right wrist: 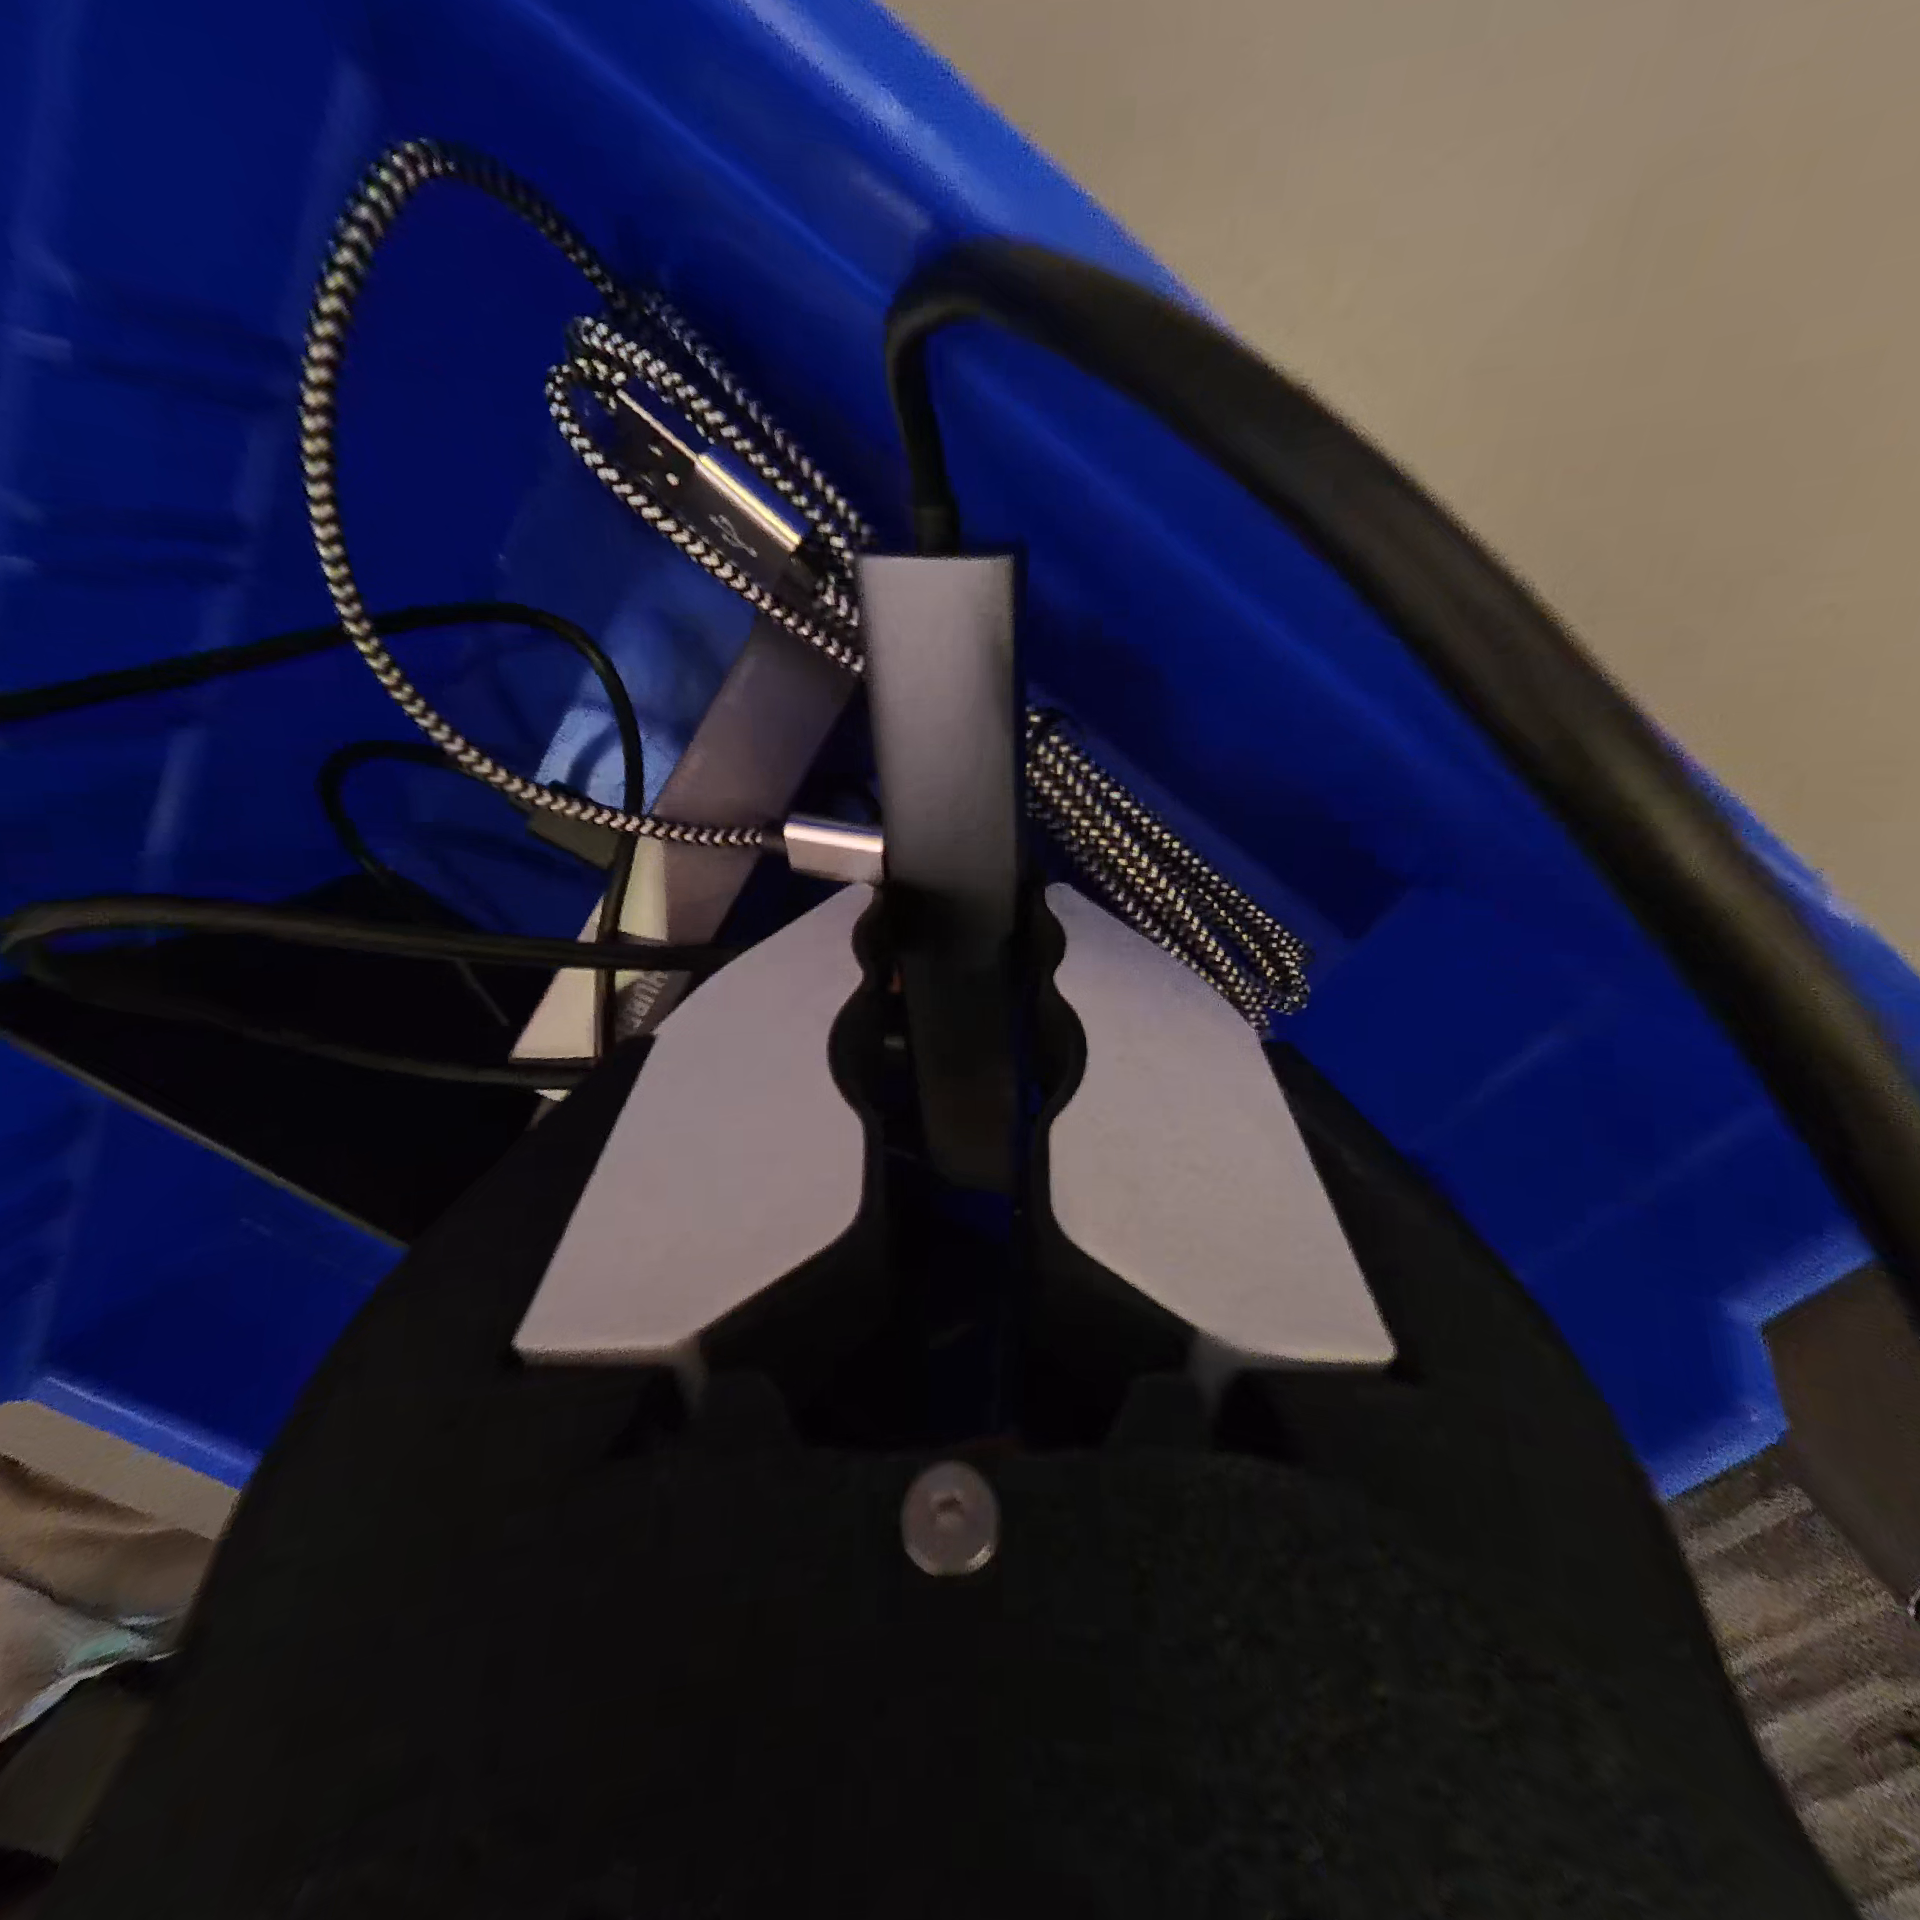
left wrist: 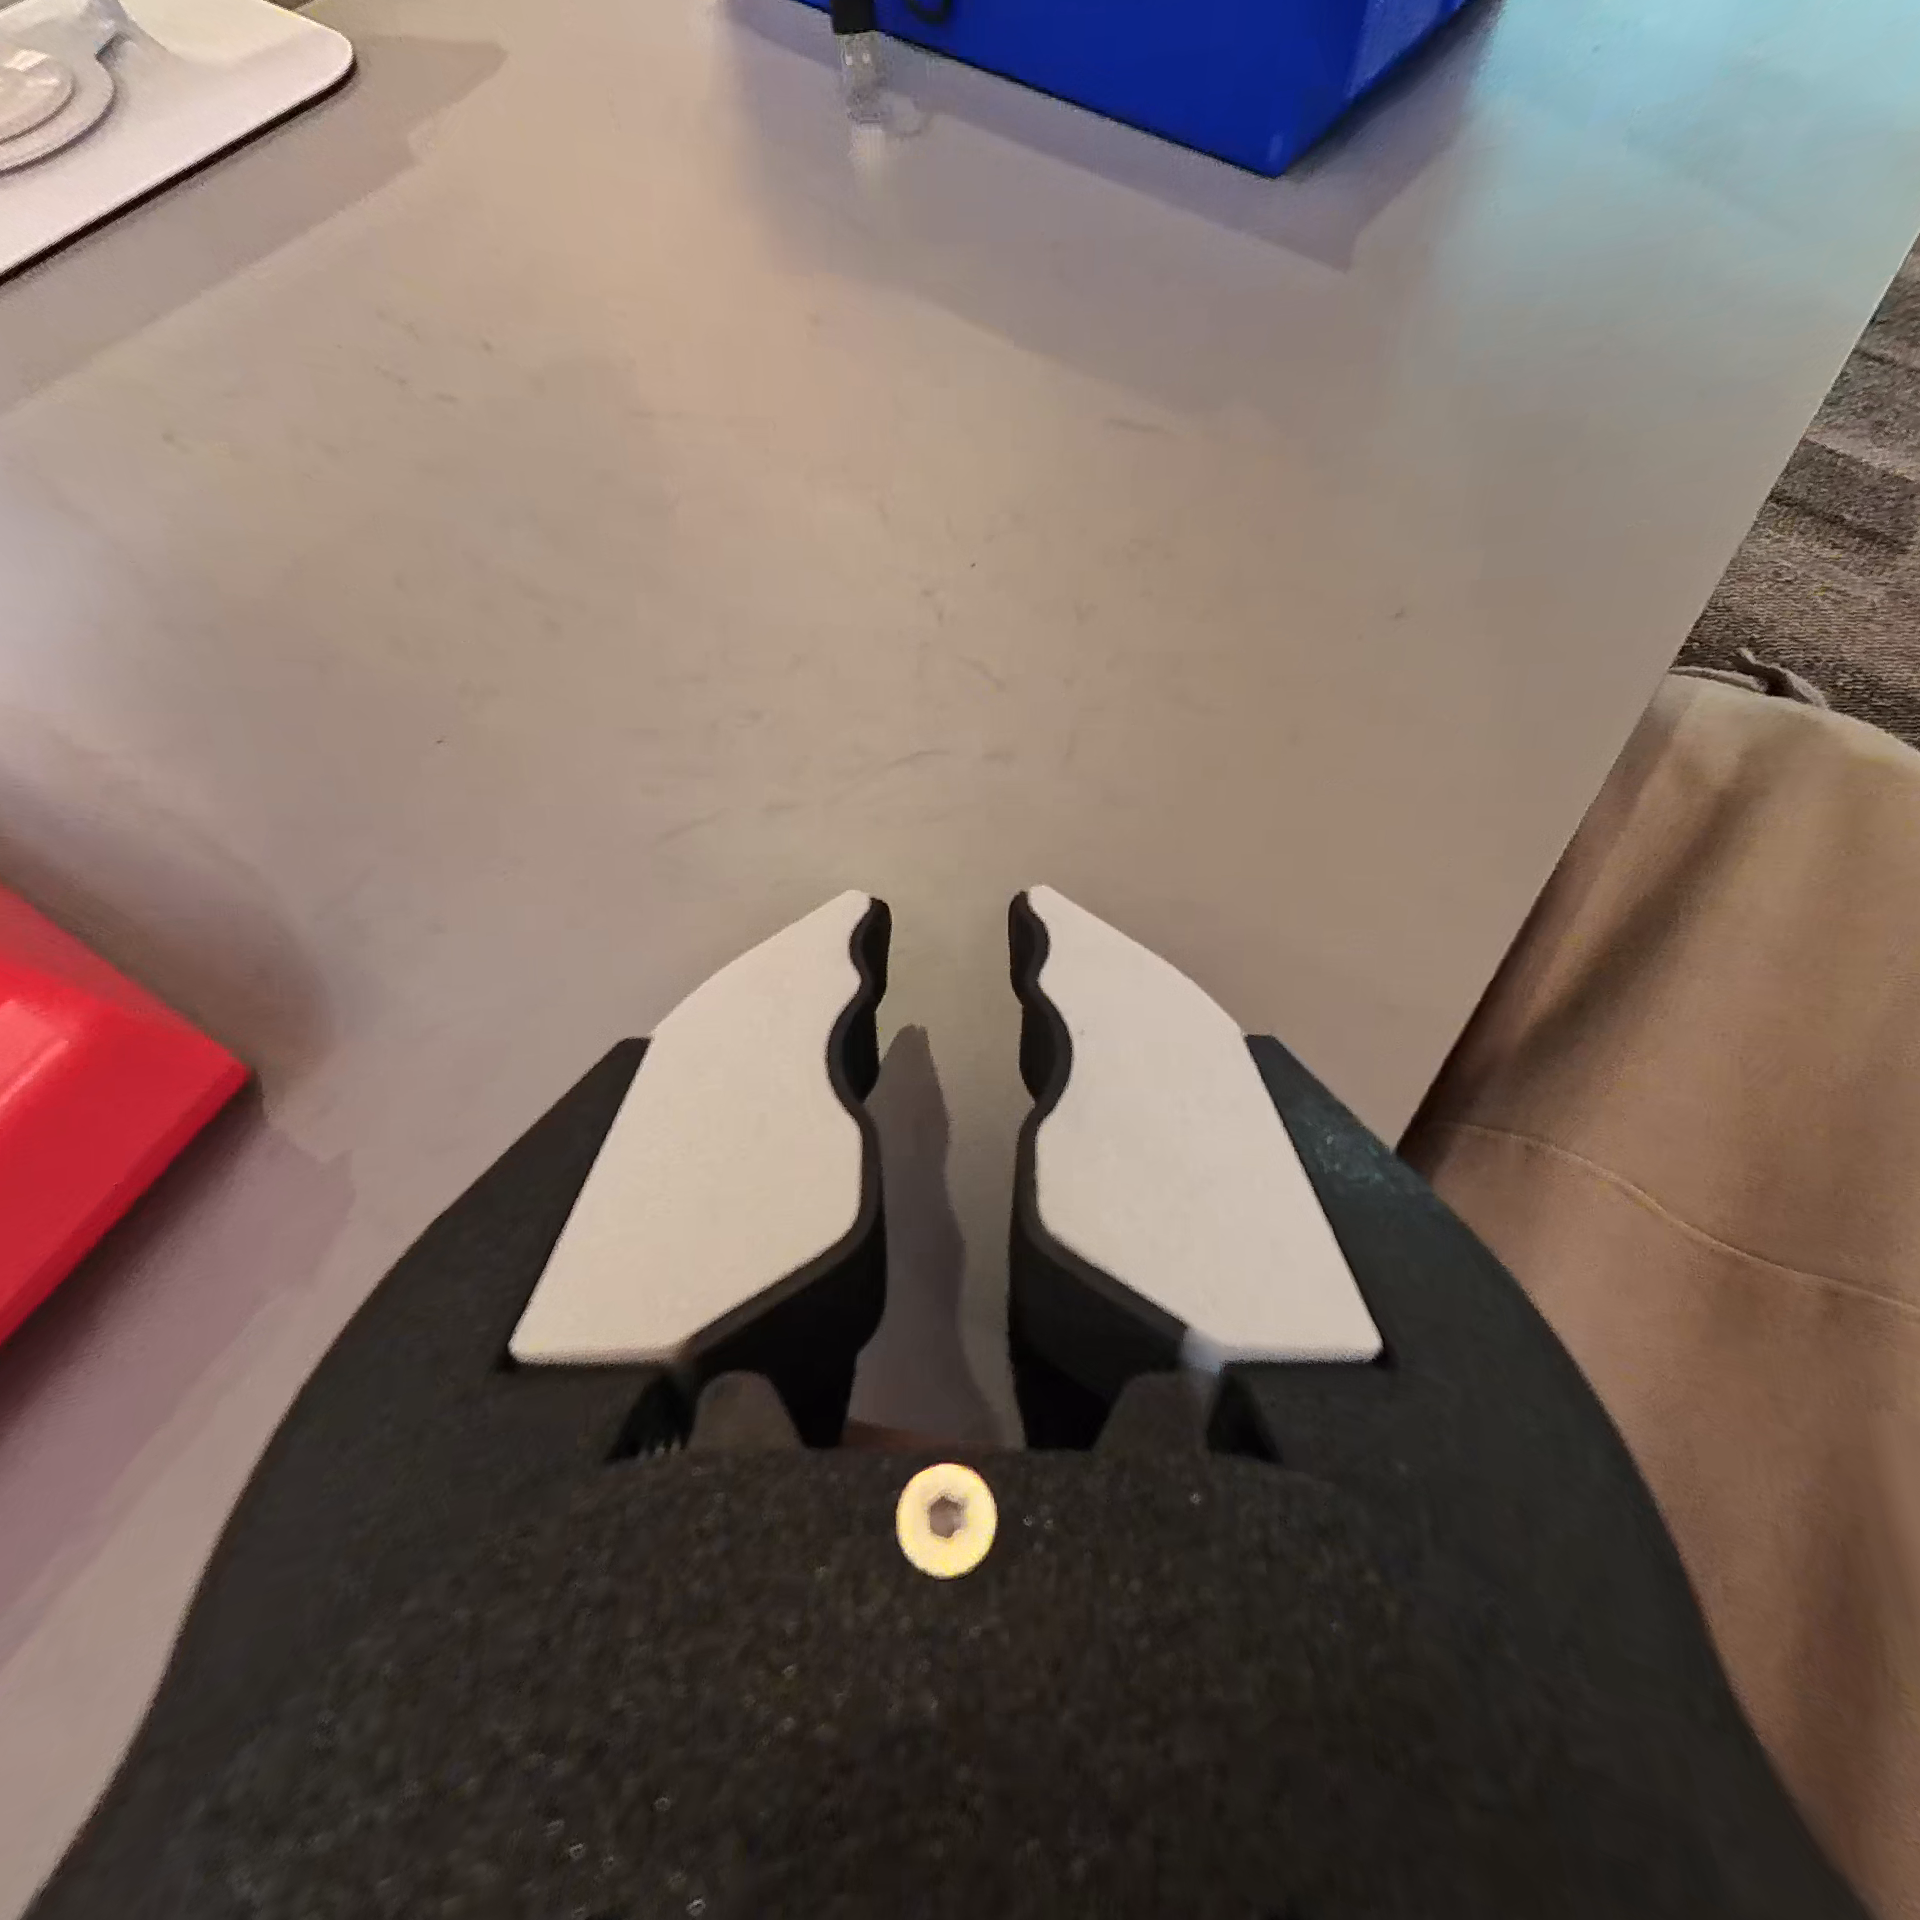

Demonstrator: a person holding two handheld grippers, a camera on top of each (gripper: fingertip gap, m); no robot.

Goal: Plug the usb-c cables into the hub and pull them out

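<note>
Blue bin (left wrist: 1195,73), red box (left wrist: 94,1091) (left edge) — grey table (left wrist: 727,520)

Ahead of your left gripper (left wrist: 949,961) the table (left wrist: 727,520) lies open; braided cables (right wrist: 436,644) crowd the blue bin (right wrist: 1299,727) at centre frame.

A USB trident symbol is seen on the metal plug (right wrist: 743,509) of the braided cable; blurred lettering on the second grey hub (right wrist: 636,1013) cannot be read
</note>
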